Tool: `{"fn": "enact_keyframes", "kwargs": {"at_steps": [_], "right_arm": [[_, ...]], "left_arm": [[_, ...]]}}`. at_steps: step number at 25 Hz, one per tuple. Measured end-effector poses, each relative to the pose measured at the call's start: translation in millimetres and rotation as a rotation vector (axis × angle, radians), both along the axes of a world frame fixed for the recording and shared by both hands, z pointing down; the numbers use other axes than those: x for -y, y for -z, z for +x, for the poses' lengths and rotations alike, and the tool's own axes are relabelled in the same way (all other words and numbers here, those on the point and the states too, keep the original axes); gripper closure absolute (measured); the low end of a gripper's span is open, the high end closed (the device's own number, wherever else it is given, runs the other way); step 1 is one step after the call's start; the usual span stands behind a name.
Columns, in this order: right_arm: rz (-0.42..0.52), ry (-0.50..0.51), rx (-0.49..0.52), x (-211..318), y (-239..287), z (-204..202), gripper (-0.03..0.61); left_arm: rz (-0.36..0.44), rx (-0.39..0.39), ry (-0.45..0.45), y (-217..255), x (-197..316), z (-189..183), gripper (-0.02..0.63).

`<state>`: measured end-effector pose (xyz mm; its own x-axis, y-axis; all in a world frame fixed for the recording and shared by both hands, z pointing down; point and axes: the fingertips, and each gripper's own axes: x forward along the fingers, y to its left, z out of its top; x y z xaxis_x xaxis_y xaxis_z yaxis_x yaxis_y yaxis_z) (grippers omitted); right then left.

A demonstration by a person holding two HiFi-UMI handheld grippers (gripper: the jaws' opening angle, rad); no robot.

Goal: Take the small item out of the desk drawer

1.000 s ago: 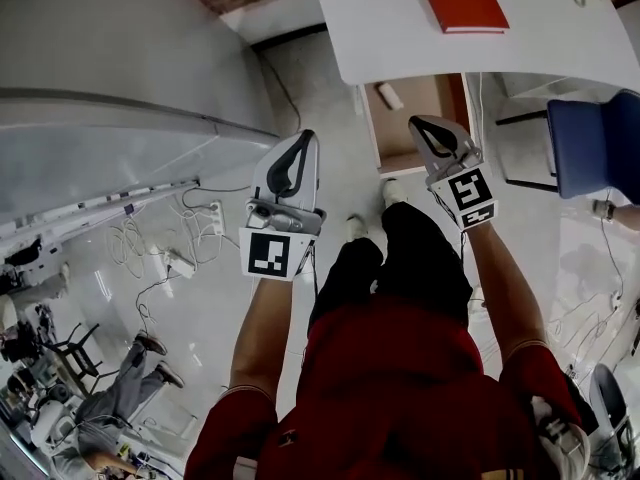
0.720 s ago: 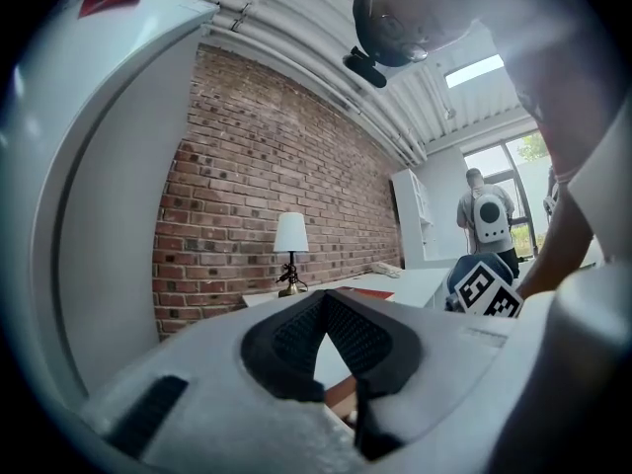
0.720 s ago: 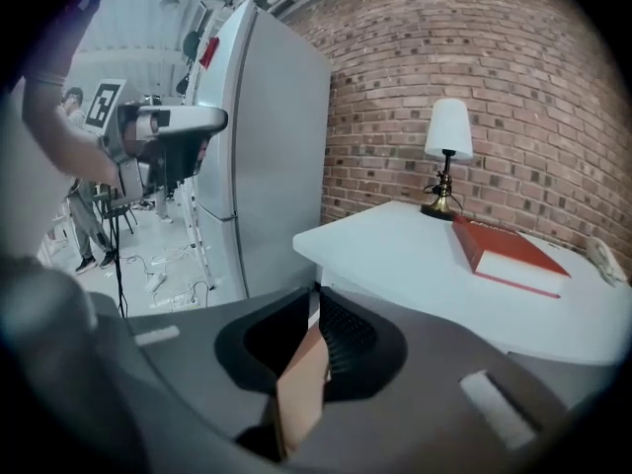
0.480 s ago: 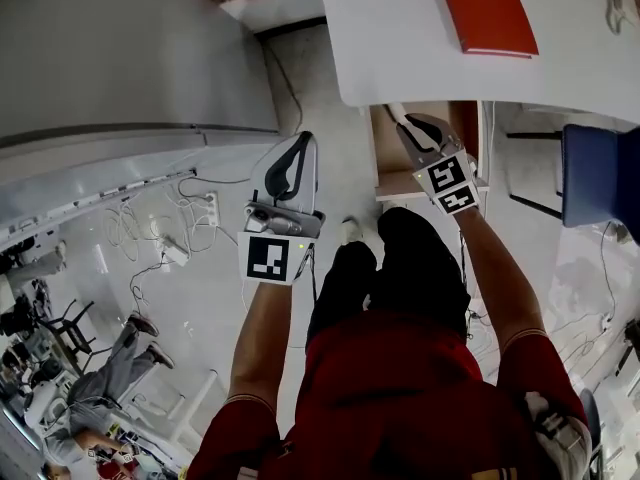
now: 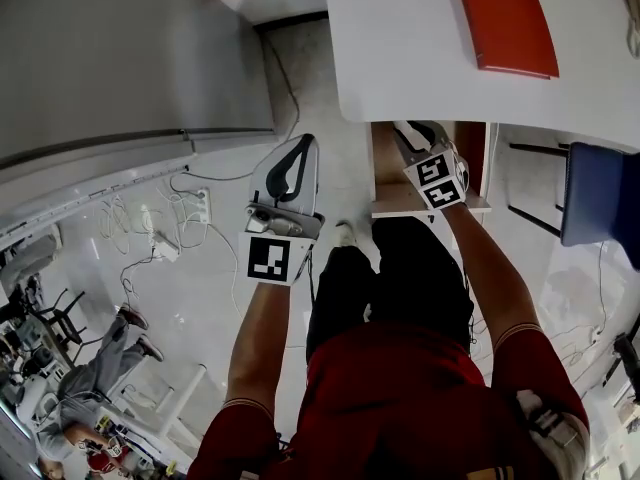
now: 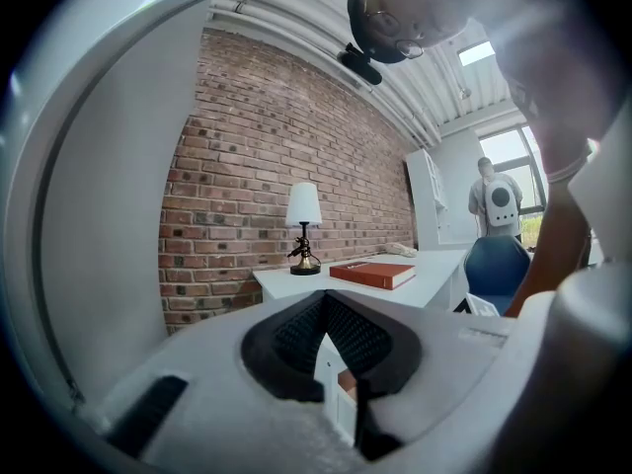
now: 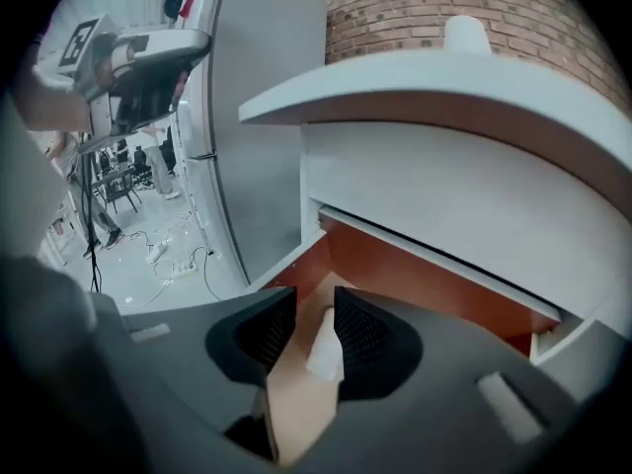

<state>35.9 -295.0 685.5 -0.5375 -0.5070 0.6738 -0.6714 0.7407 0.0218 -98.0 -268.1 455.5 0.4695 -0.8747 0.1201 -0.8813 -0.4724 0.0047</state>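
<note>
The small white oblong item [image 7: 324, 349] lies on the pale floor of the open, orange-walled desk drawer [image 7: 415, 265], not yet lifted; the right hand-held gripper [image 7: 314, 302] hangs just above it inside the drawer, its jaws parted and just opened wider, the item between them and apparently untouched; the grasp and lift-out remain; the left hand-held gripper [image 6: 324, 309], shut and empty, waits left of the drawer; a second earlier the right one hovered outside the drawer, closed.

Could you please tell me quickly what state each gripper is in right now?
Left gripper: closed, empty.
Right gripper: open, just been opening; small white item shows between its jaws, not gripped.
</note>
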Motion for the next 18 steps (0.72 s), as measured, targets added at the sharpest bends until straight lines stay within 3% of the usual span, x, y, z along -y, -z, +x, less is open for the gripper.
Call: {"fn": "enact_keyframes", "kwargs": {"at_steps": [18], "right_arm": [[-0.123, -0.135, -0.079, 25, -104, -1, 0.374]], "left_arm": [[-0.04, 0.019, 0.011, -53, 6, -26, 0.607]]}}
